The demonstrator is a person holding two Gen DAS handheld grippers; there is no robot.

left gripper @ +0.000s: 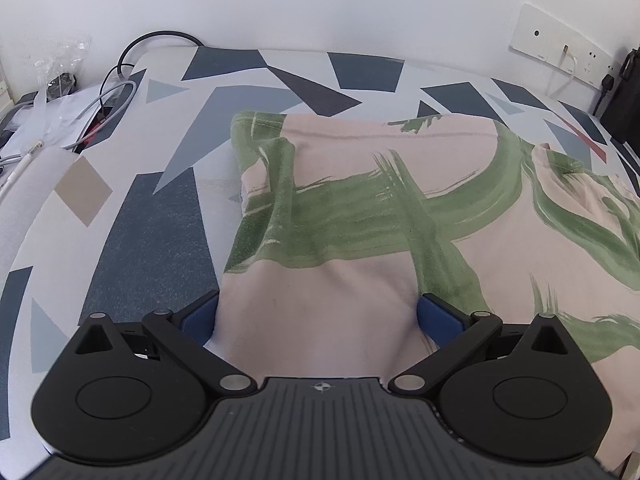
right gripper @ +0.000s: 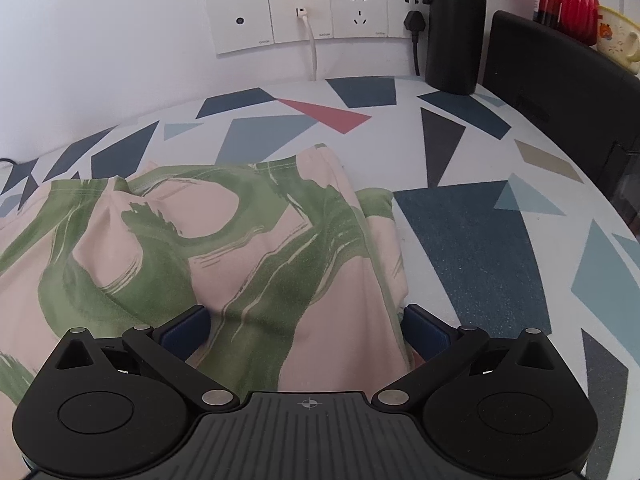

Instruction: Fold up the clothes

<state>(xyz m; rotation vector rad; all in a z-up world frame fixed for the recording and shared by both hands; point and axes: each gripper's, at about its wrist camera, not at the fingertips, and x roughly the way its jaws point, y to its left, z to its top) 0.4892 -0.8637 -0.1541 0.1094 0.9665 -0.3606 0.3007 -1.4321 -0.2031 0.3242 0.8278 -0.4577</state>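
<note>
Garment (left gripper: pixel 360 208) draped betw spread fingers (left gripper: pixel 438 318), both grippers; on patterned cloth (right gripper: pixel 480 240).

Soft matt cloth garment (left gripper: pixel 360 208); speckled, matt printed tablecloth (left gripper: pixel 148 248); matt black plastic claw (left gripper: pixel 318 316).

A plain white wall (right gripper: pixel 100 40) backs a table spread with a white cloth (right gripper: pixel 460 152) printed in blue, grey, tan and red shards. A row of white wall sockets (right gripper: pixel 312 16) runs just above the table's far edge — one takes a white cable (right gripper: pixel 314 56), another a black plug (right gripper: pixel 413 24) — with a tall black bottle (right gripper: pixel 454 28) standing on the cloth below them beside a black case (right gripper: pixel 560 92). At the opposite end, grey and black cables (left gripper: pixel 116 92) loop over the table's corner near crumpled clear plastic (left gripper: pixel 64 60), all in soft, even light.
</note>
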